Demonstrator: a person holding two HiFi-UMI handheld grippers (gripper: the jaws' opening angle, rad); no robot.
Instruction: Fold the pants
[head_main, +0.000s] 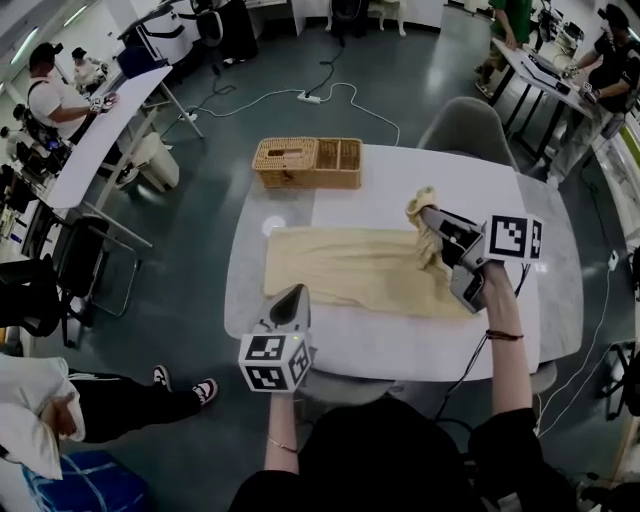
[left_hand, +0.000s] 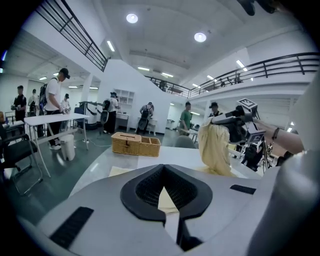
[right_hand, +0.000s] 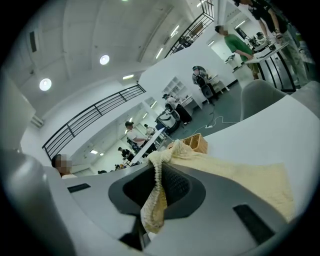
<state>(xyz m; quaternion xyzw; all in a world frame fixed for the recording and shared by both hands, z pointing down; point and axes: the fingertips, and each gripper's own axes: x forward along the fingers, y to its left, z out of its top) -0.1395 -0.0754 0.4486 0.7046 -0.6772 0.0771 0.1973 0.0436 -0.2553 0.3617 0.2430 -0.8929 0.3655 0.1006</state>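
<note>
Hovering at the near edge of the white table (head_main: 400, 345), the left gripper (head_main: 293, 298) has its jaws drawn together with nothing pinched. Its tip sits over the near hem of the pants (head_main: 340, 265); contact cannot be told. In the left gripper view, only a sliver of cream cloth and tabletop shows through the slit below the closed pads.

The right gripper (head_main: 430, 218) is farther in, on the right. Its jaws are clamped on a bunched end of the pants, lifted clear of the table. The right gripper view confirms this: a gathered ridge of cloth runs between the pads and hangs out beneath them. From the grip the fabric drapes down to the rest of the garment.

Pants: cream, lying lengthwise across the middle of the table. The left end is spread flat and the right end is raised in the grip.

At the far edge stands a wicker basket (head_main: 308, 163), apart from the pants. A grey chair (head_main: 467, 128) is behind the far right corner. On the floor beyond lies a power strip (head_main: 309, 98) with a white cable. Far left, a person (head_main: 50, 95) is at a long bench (head_main: 105, 135).
</note>
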